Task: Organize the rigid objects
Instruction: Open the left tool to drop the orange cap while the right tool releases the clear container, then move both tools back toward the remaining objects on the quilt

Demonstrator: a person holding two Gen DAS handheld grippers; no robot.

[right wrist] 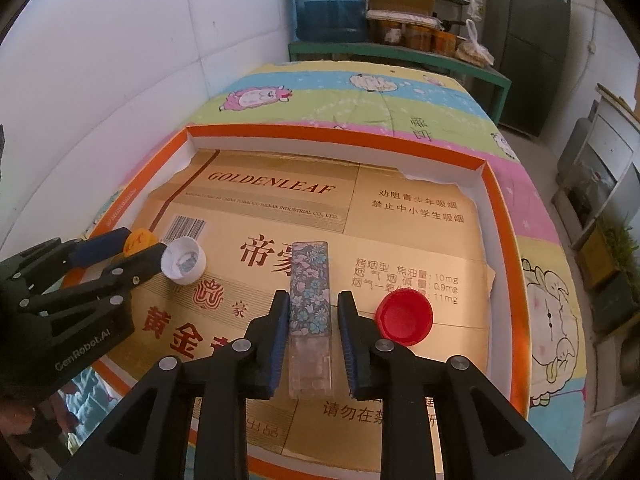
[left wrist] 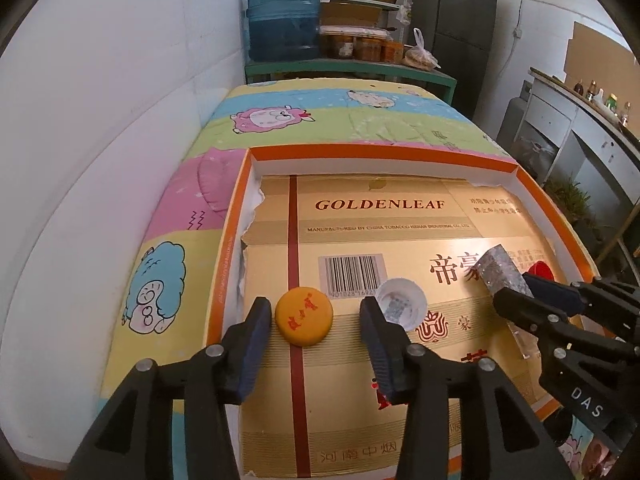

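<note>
Rigid objects, four items, all lying on a gold GOLDENLEAF cardboard sheet (right wrist: 400,216) inside a shallow orange-rimmed tray (right wrist: 505,216).

- Yellow cap (left wrist: 303,317): round, red characters on top, flat on the cardboard at the tray's left side. It sits between the jaws of the left gripper (left wrist: 316,340), touching or just beside the left pad, well apart from the right one; jaws wide apart.
- White cap (left wrist: 401,308): hollow side up, just beside the left gripper's right finger, on its outer side.
- Floral block (right wrist: 310,288): long, rectangular, flower-patterned with a clear near end, lying lengthwise between the jaws of the right gripper (right wrist: 314,344); jaws apart, a narrow gap visible on each side.
- Red cap (right wrist: 405,317): hollow side up, just right of the right gripper.

The tray rests on a cartoon-print quilt (left wrist: 280,120) covering the surface.
</note>
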